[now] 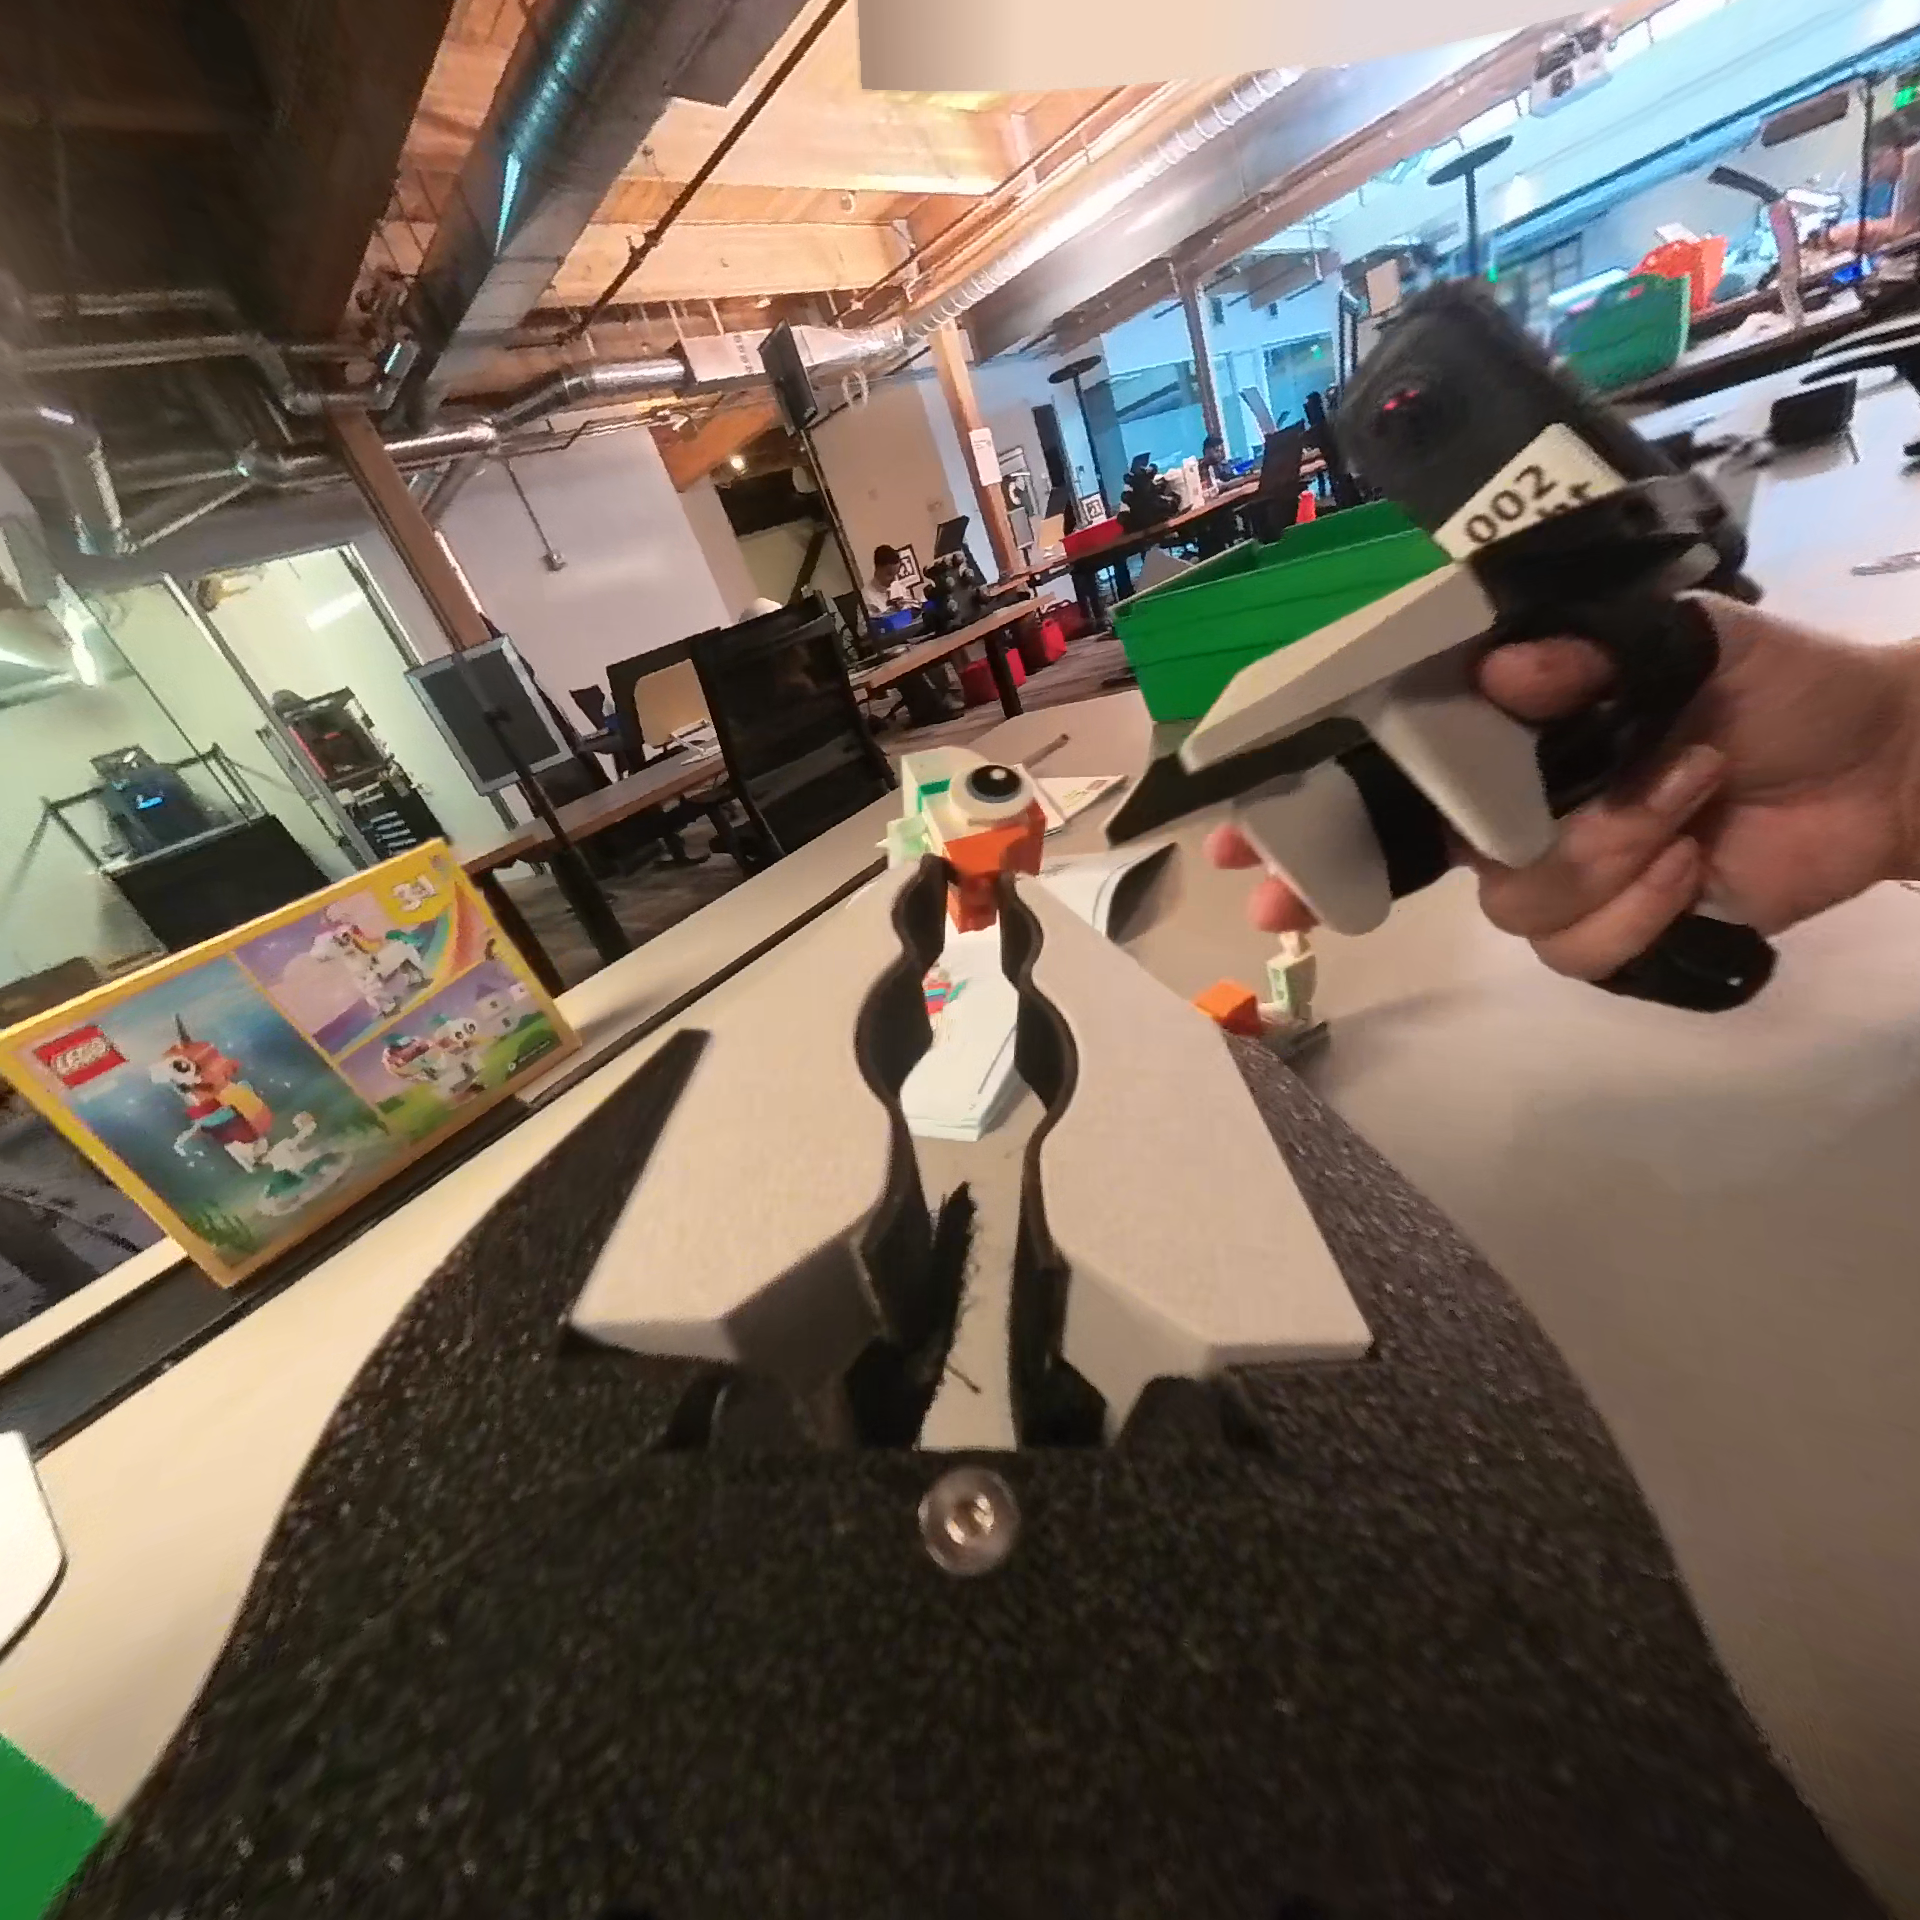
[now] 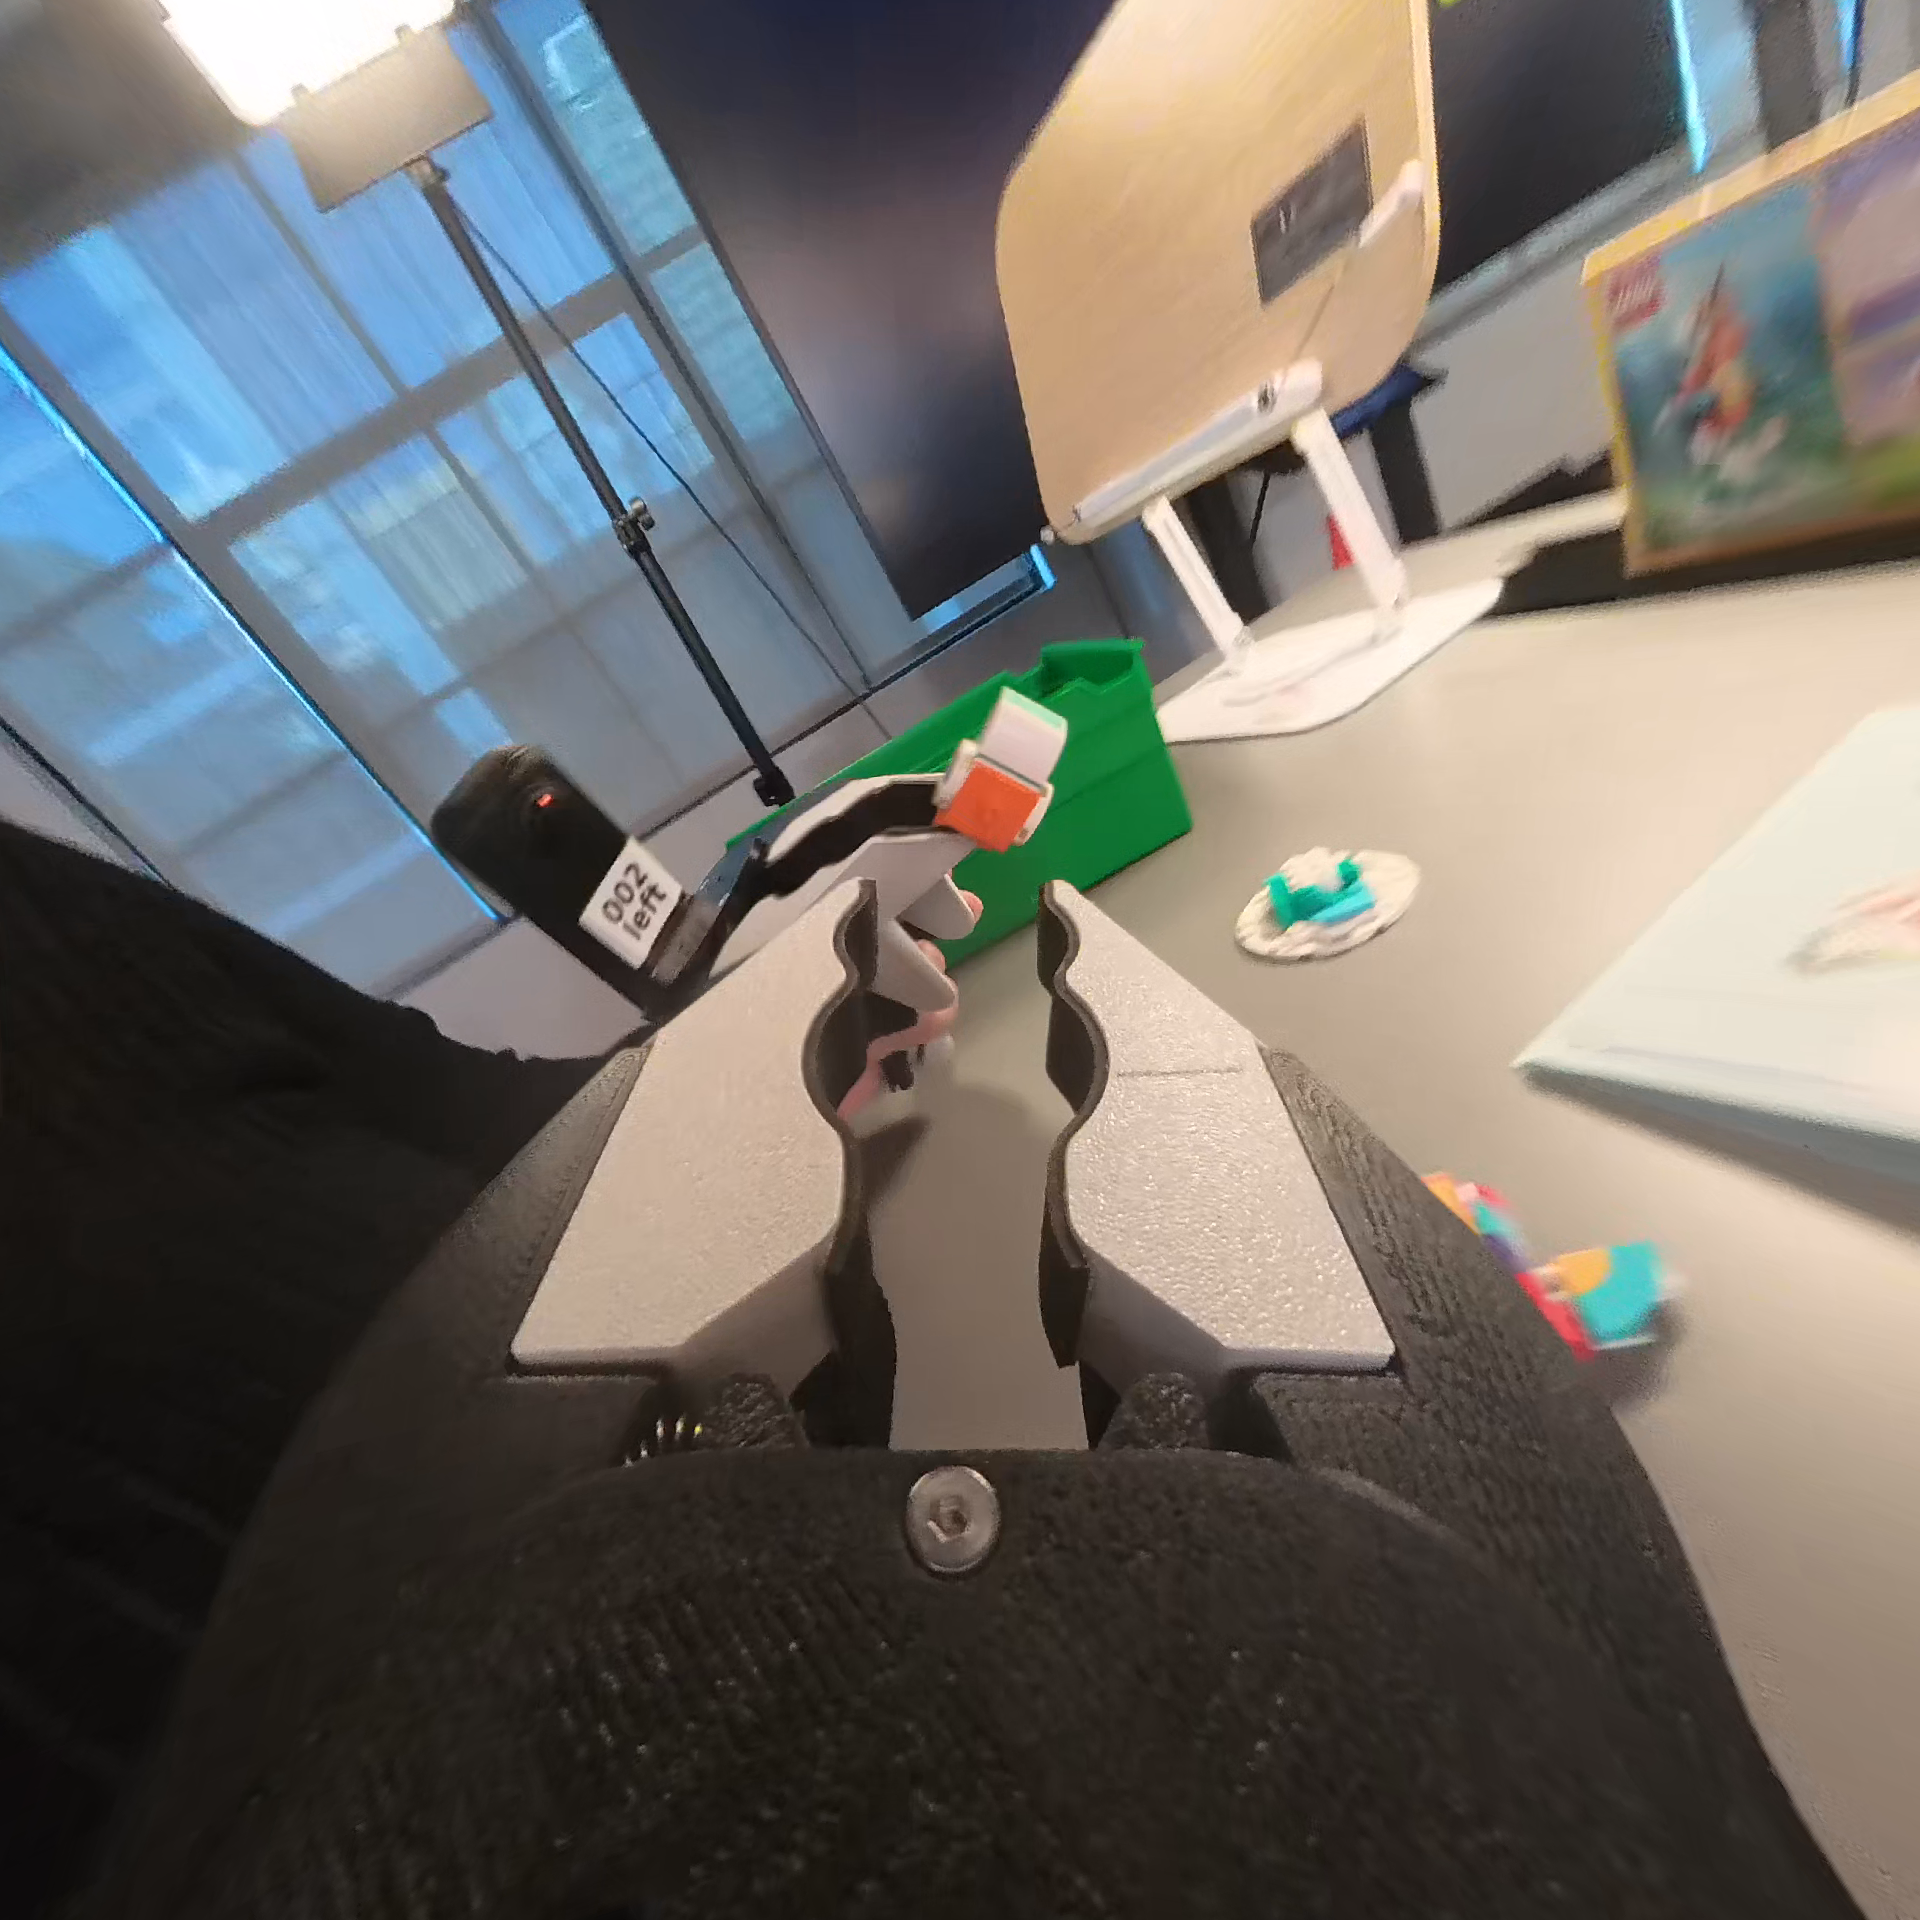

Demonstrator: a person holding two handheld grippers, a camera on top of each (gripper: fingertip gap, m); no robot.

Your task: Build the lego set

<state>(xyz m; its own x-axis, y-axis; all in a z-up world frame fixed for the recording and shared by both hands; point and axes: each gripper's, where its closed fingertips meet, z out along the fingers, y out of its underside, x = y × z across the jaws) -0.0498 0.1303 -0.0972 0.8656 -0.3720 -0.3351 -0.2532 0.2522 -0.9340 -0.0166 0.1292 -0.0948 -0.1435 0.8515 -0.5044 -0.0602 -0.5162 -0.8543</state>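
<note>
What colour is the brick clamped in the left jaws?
Orange brick, under a white eye piece; clearest in left wrist view.

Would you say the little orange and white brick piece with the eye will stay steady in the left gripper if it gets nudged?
Probably not very. The brick piece is pinched only at its lower orange end by the left gripper, so it may pivot. It looks small, light and rigid. Its snapped-on eye and white parts might pop off.

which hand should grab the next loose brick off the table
Right. The right tongs are open and empty, with loose pieces on the table close by. The left tongs are shut on the orange and white head assembly.
</note>
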